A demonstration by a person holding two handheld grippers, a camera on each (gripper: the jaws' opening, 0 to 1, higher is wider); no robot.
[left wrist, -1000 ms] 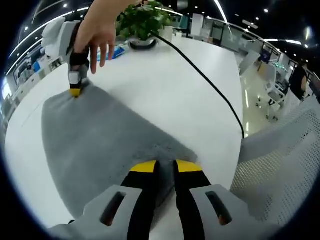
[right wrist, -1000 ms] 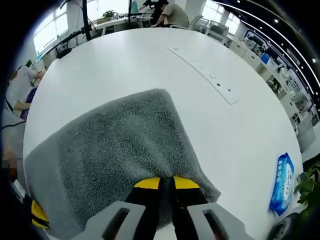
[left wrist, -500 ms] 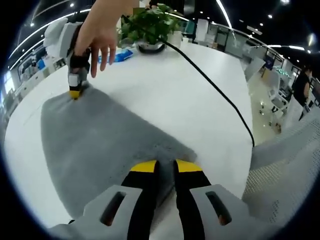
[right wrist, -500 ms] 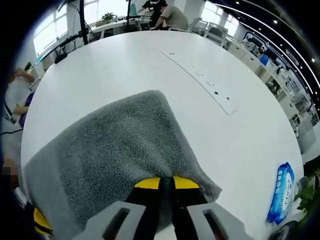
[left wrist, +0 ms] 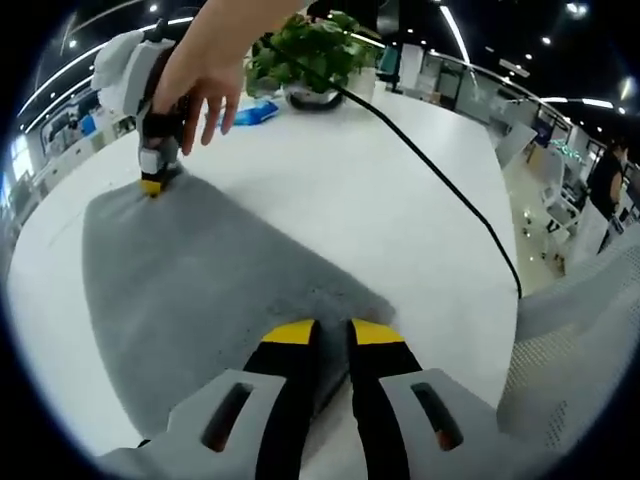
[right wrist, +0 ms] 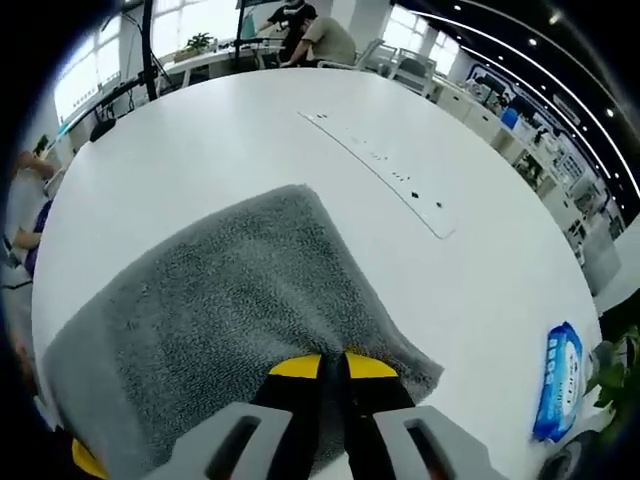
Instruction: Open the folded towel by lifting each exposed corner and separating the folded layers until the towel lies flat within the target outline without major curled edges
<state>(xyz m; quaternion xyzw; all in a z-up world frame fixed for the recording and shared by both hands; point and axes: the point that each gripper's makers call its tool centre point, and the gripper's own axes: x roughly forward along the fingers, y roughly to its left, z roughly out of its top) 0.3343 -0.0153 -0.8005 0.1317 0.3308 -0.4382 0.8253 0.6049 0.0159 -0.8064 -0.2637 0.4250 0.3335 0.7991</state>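
In the left gripper view, the left tongs rise from the bottom with their yellow-tipped jaws pinched on a near corner of the grey towel. The towel lies spread over the white tabletop, running away from those jaws to its far corner, where the right tongs press down, jaws closed on the cloth, with a person's hand wrapped around the grey-white gripper body. A black cable trails across the tabletop from the far side toward the right edge. Beyond the towel stand a potted plant and a blue packet. To the right, past the tabletop's edge, is a white mesh chair back, and behind it an open office with desks and ceiling strip lights.

In the right gripper view, the right tongs grip a towel corner, jaws closed together on the fabric. The towel spreads up and left over the tabletop. A long pale strip with dark marks lies on the surface farther off, and a blue packet rests near the right edge. At the far side people sit at desks by bright windows.
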